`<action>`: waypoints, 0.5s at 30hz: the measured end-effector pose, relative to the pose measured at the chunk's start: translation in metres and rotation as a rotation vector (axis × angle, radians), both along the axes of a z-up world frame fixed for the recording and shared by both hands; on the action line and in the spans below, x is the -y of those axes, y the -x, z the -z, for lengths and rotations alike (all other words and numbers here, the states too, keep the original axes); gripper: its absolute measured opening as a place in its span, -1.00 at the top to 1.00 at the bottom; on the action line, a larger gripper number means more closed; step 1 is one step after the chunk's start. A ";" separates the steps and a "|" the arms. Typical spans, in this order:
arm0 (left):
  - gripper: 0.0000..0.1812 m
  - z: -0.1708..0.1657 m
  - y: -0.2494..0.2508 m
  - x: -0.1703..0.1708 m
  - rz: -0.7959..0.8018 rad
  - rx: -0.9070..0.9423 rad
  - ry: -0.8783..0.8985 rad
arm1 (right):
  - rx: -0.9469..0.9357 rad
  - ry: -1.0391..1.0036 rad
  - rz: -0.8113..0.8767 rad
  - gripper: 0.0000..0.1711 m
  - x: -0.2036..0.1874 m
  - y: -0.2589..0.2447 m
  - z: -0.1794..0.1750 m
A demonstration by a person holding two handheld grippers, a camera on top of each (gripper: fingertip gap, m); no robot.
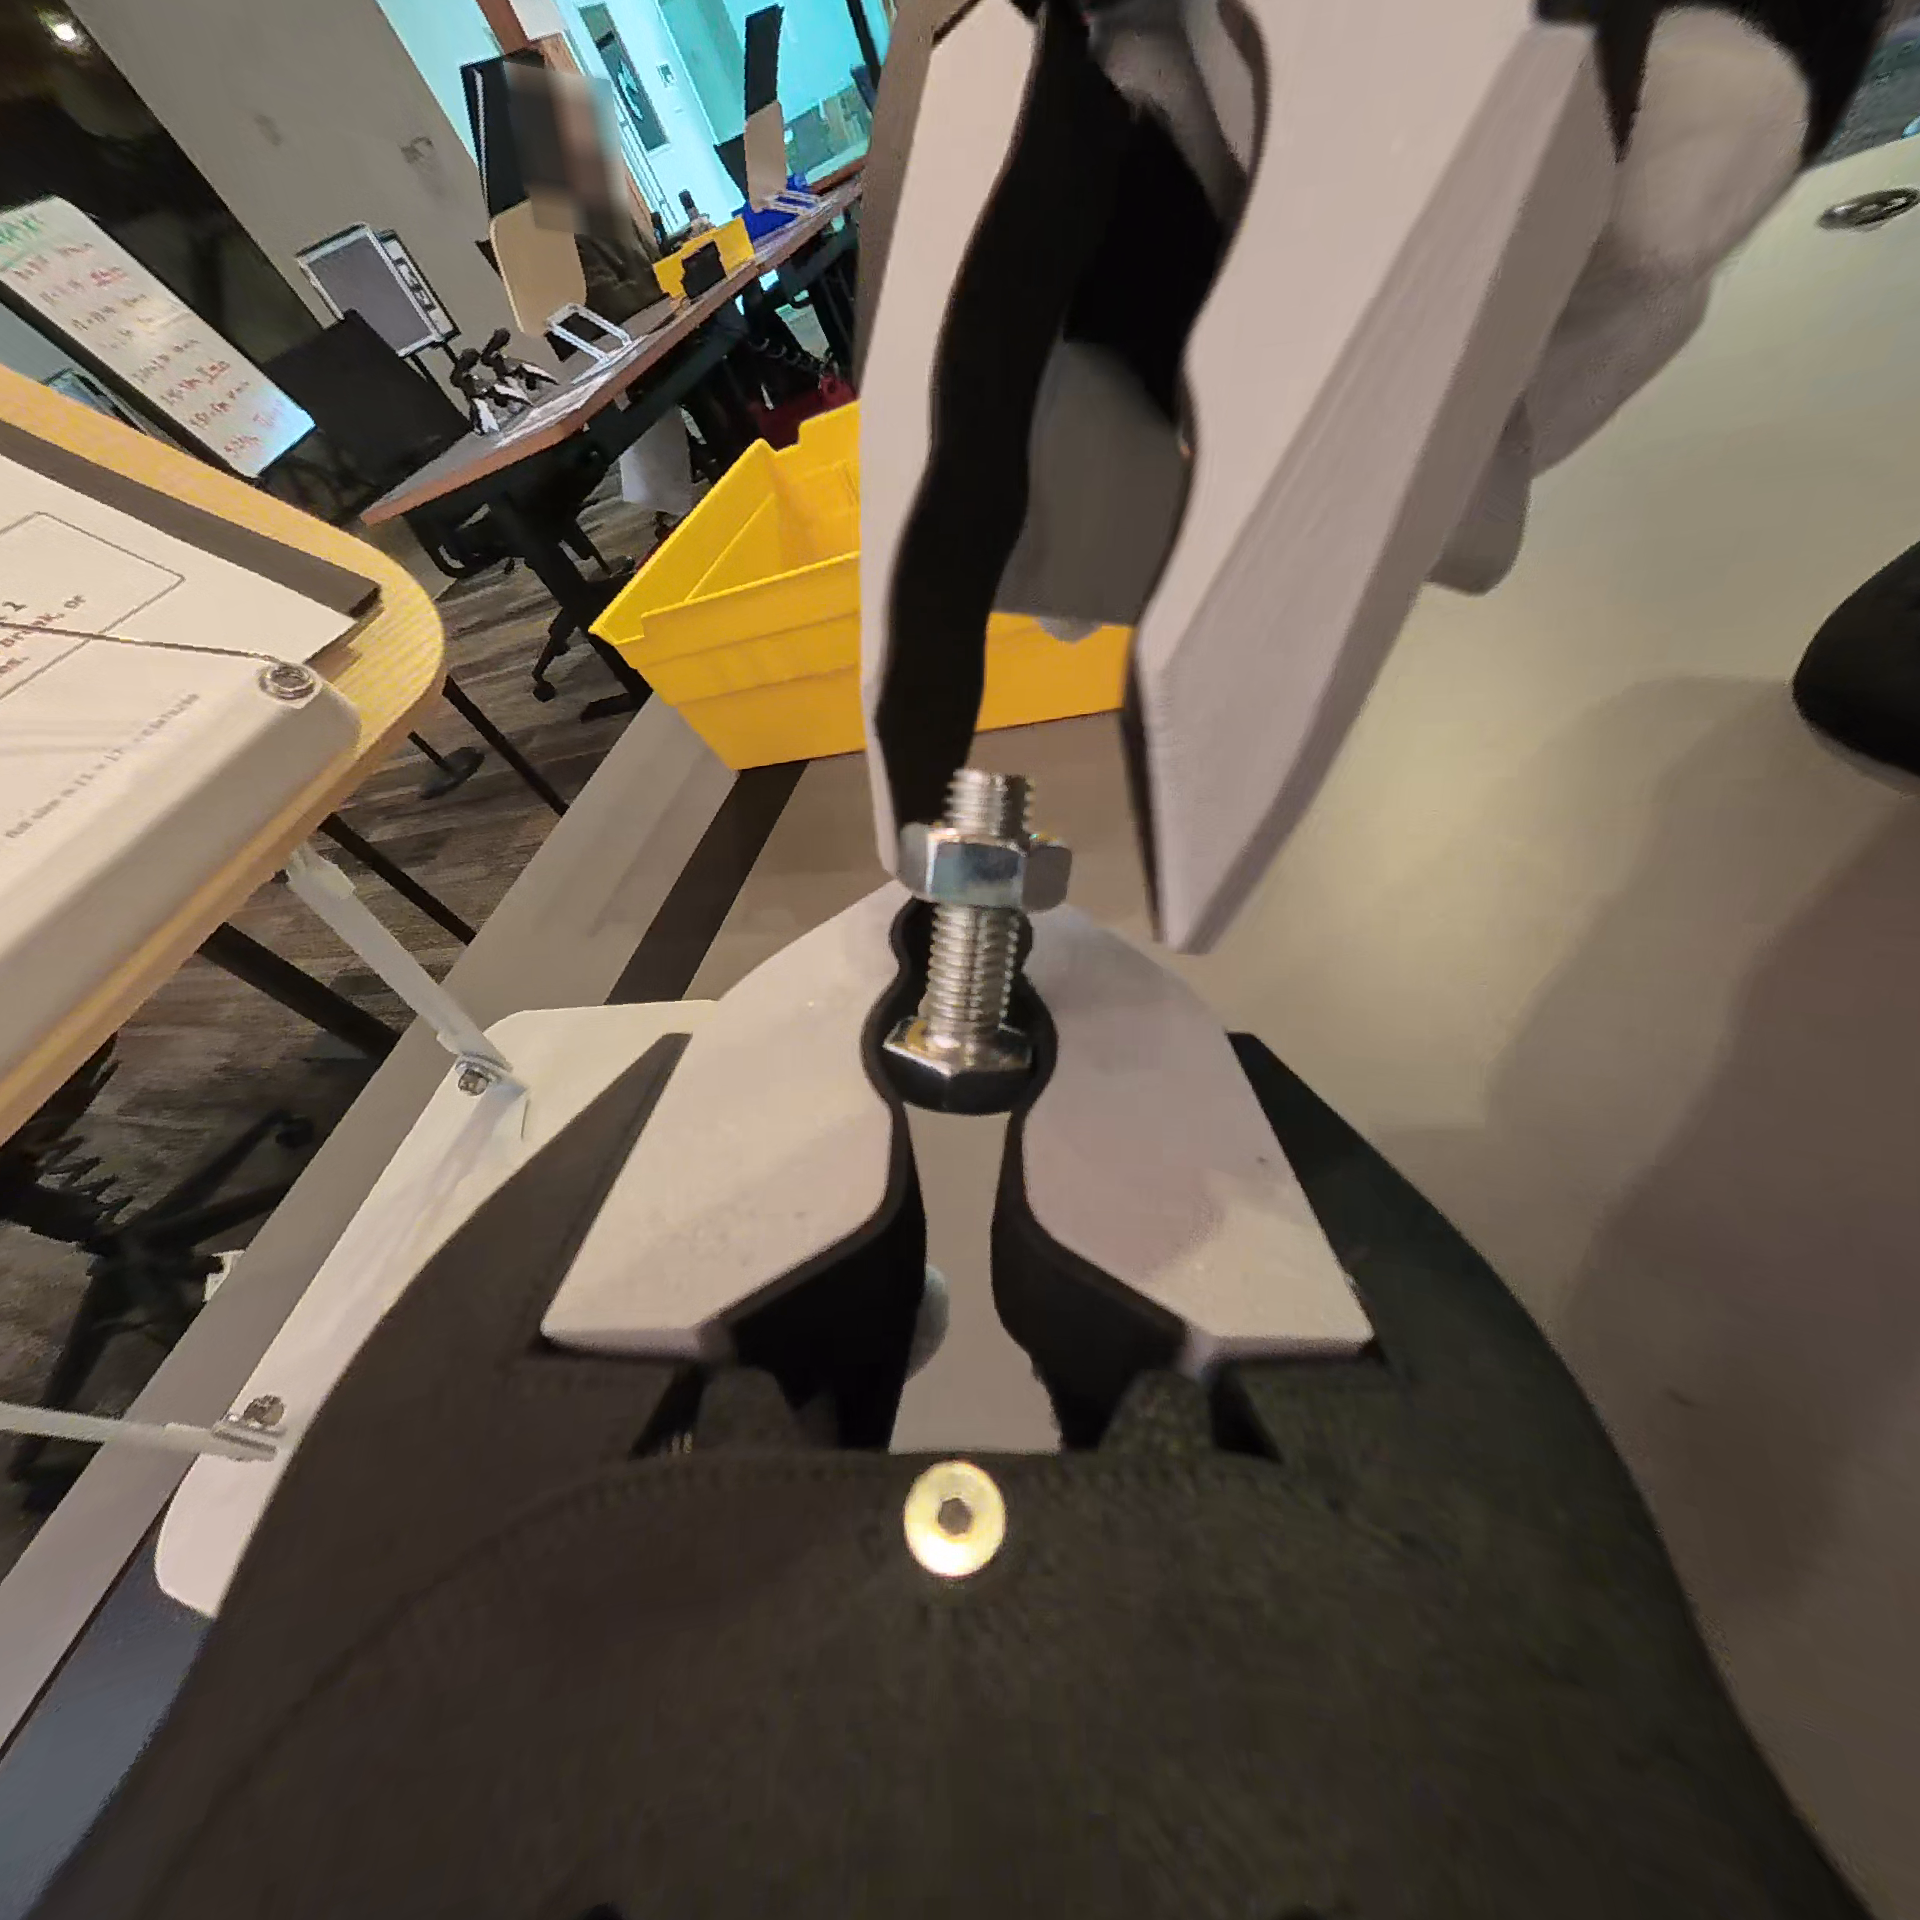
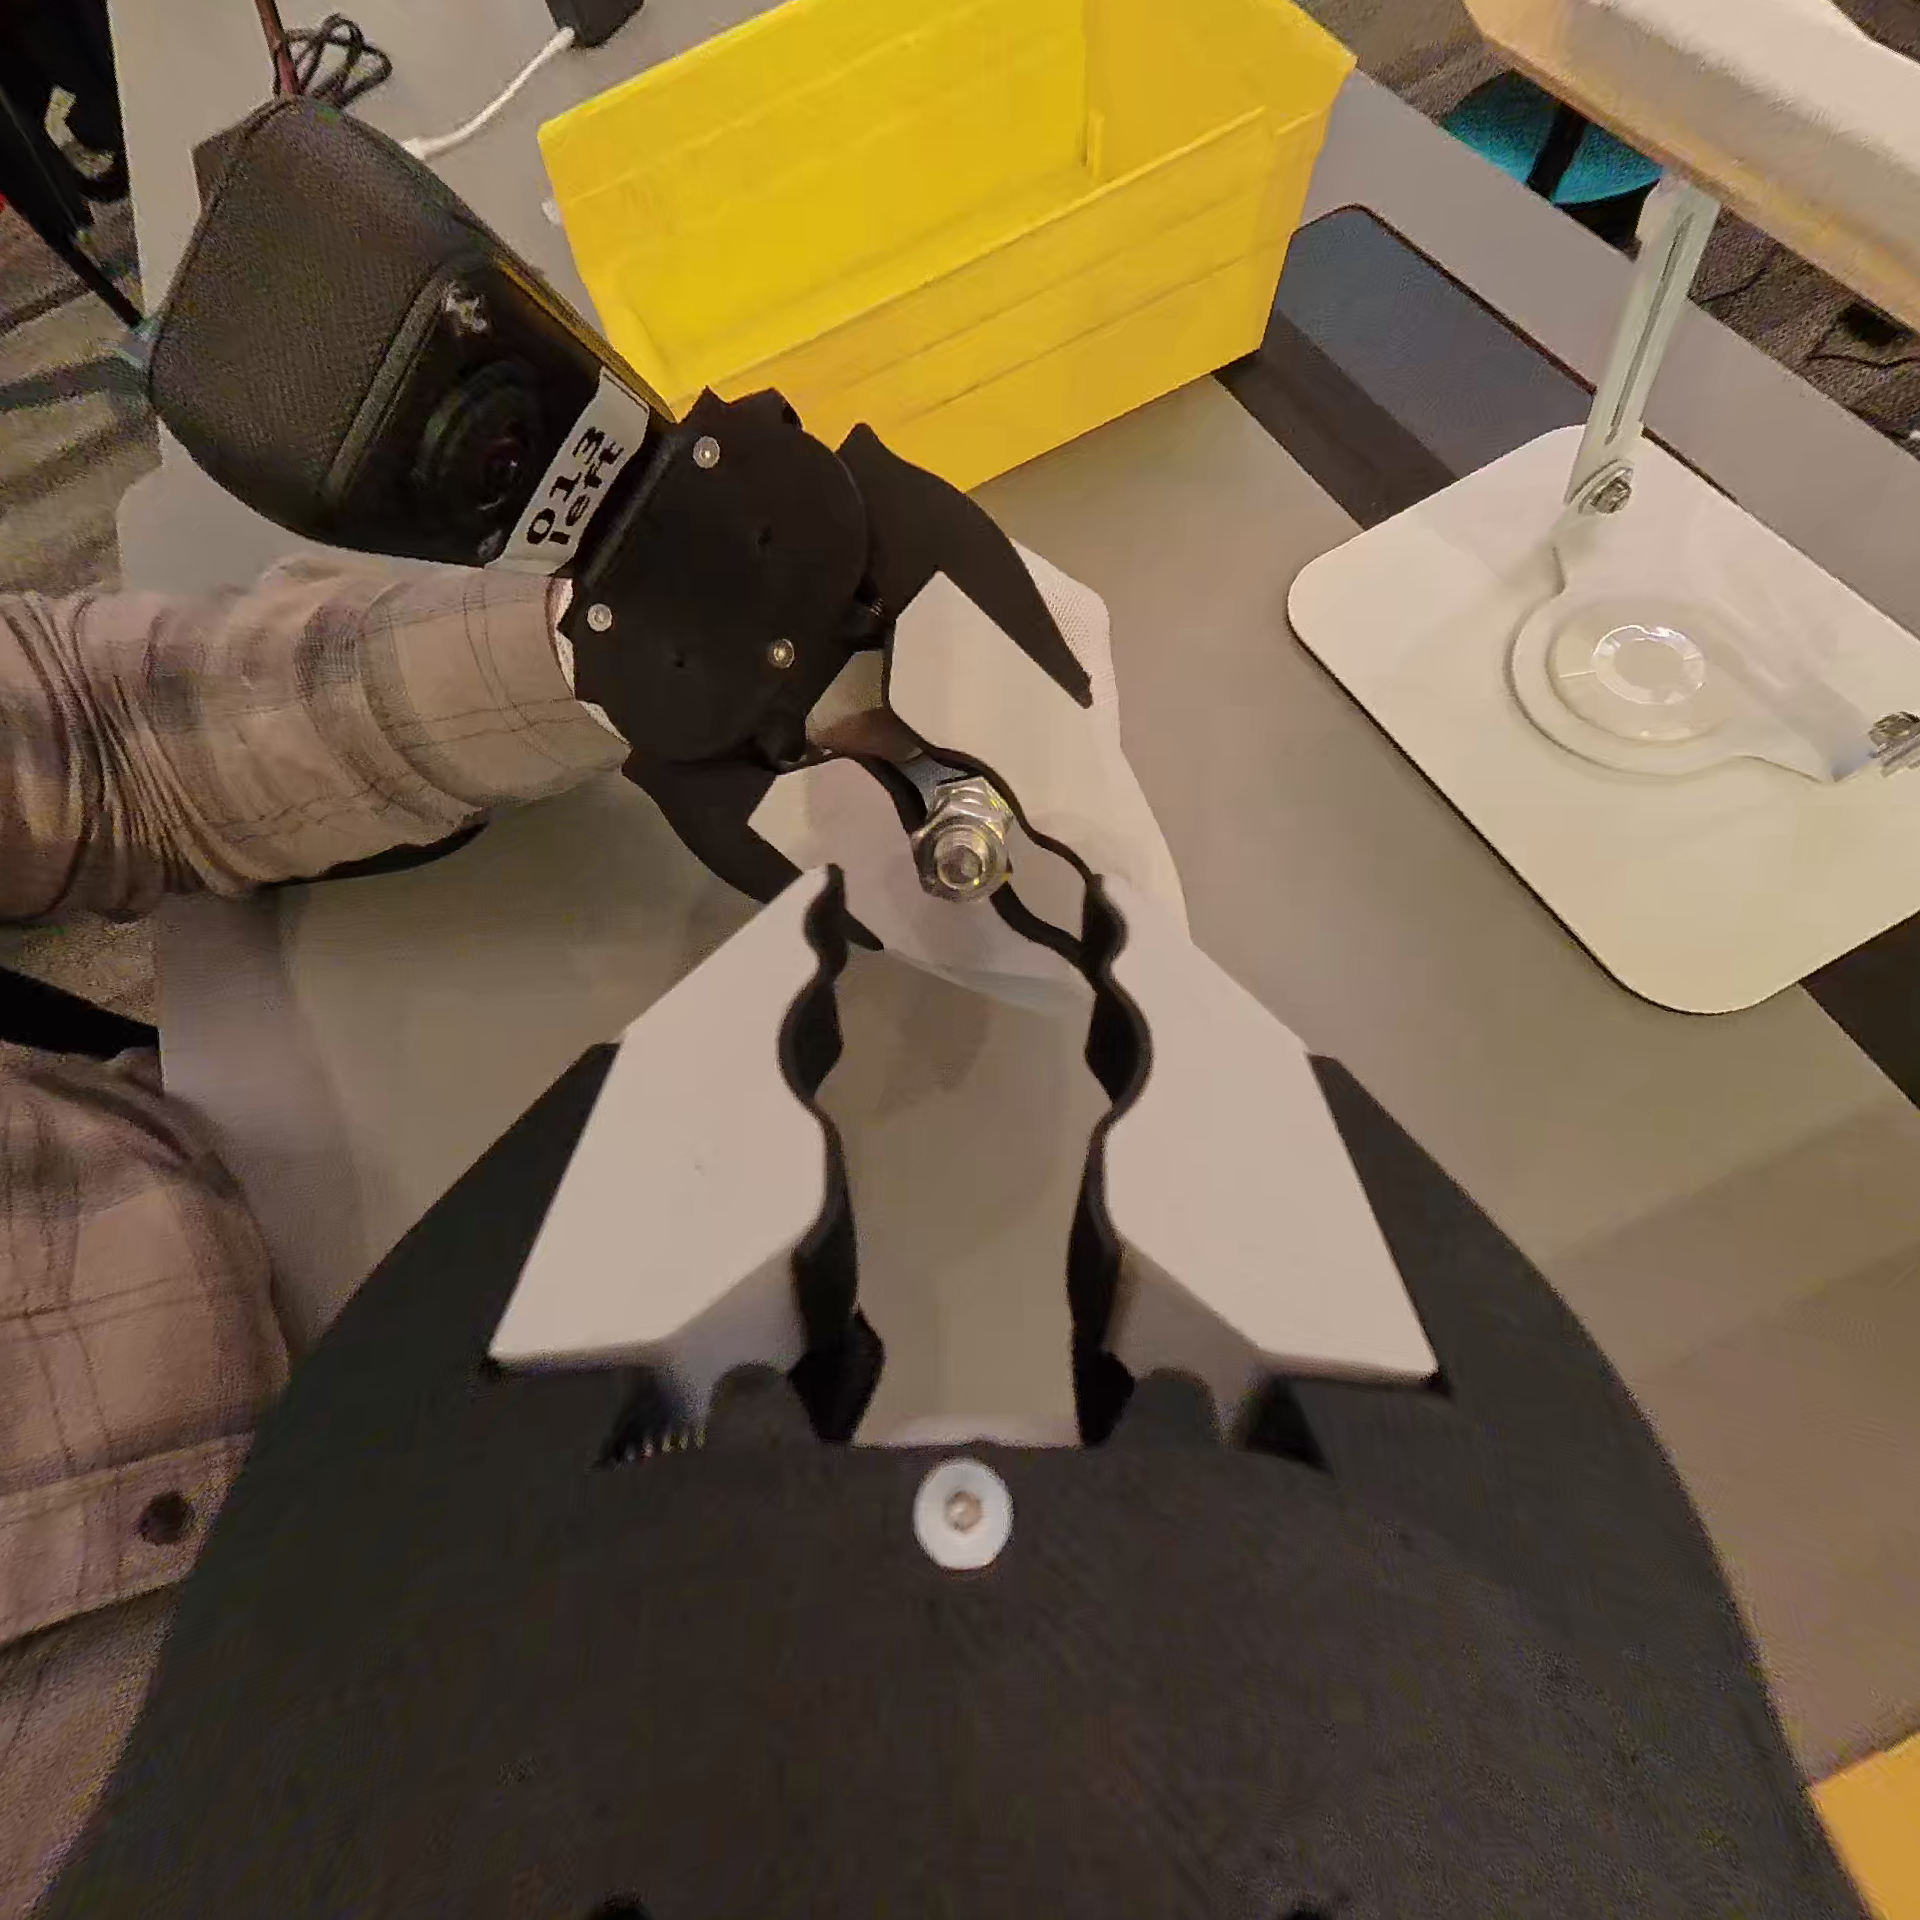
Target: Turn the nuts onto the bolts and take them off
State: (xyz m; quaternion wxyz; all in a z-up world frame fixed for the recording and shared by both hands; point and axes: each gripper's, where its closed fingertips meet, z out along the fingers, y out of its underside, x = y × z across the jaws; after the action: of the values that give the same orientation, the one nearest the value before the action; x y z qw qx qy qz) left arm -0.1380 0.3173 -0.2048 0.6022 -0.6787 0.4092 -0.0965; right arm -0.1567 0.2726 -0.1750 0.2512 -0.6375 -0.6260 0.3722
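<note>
Jaws of left gripper (image 1: 961, 997) clamp bolt (image 1: 964, 987) upright — right gripper (image 1: 1023, 883) jaws spread, flanking nut (image 1: 987, 868).

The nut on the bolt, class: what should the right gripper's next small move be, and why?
Probably close the right gripper on the nut. Its jaws stand open either side of the nut, one finger touching, while the left gripper clamps the bolt near its head, so it can then be turned.
</note>
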 end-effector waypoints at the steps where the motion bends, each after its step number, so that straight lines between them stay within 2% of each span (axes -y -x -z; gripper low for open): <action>1: 0.89 0.000 0.000 0.000 -0.003 0.001 -0.003 | -0.022 -0.005 0.012 0.59 0.000 0.002 -0.001; 4: 0.89 0.001 0.001 -0.002 -0.014 -0.009 -0.005 | -0.051 0.004 0.038 0.81 -0.002 0.005 -0.004; 9: 0.88 0.002 -0.001 0.002 0.019 -0.003 0.019 | -0.035 -0.086 -0.054 0.82 0.000 0.004 -0.004; 13: 0.89 0.007 -0.008 0.010 0.081 -0.008 0.056 | 0.039 -0.557 -0.342 0.82 0.006 0.001 -0.001; 15: 0.89 0.010 -0.015 0.017 0.132 -0.003 0.074 | 0.083 -0.859 -0.568 0.82 0.012 -0.004 0.001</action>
State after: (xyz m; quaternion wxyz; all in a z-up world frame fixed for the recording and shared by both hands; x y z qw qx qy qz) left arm -0.1227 0.3007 -0.2146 0.5686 -0.6720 0.4501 -0.1499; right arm -0.1531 0.2602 -0.1765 0.3545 -0.2960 -0.8802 0.1096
